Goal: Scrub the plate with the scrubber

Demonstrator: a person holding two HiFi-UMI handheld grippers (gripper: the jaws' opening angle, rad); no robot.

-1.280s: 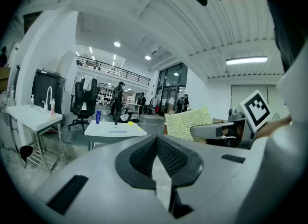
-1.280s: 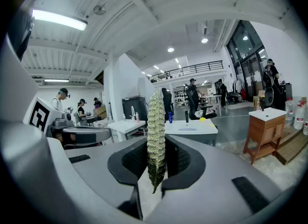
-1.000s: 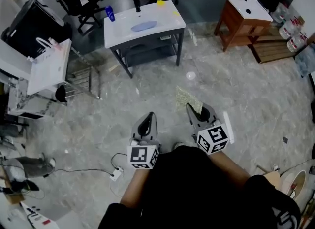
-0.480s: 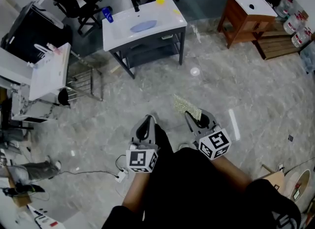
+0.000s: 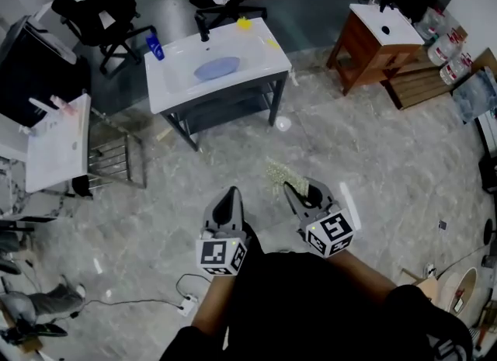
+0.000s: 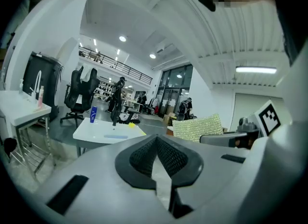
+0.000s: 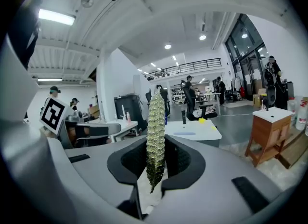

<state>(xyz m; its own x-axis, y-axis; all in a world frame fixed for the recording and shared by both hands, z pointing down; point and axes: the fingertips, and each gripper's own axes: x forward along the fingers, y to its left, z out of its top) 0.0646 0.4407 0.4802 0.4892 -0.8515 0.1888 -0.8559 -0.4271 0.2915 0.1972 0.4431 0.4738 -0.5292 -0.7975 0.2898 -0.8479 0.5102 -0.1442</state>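
Right fingers point(image 7: 184, 159) on one scrubber point(image 7: 155, 126) (one plate point(image 5: 217, 67))

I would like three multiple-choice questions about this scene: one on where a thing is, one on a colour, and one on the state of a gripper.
1. Where does the plate lie?
A. on the floor
B. on the white sink table
C. on the wooden cabinet

2. What colour is the bottle on that table?
A. blue
B. red
C. green

3. In what state is the right gripper?
A. open and empty
B. shut on the scrubber
C. shut on nothing

Answers:
1. B: the head view shows the plate on the white top, near the tap.
2. A: the bottle at the table's left corner is plainly blue.
3. B: in the right gripper view both jaws press on the glittery scrubber, which stands up between them.
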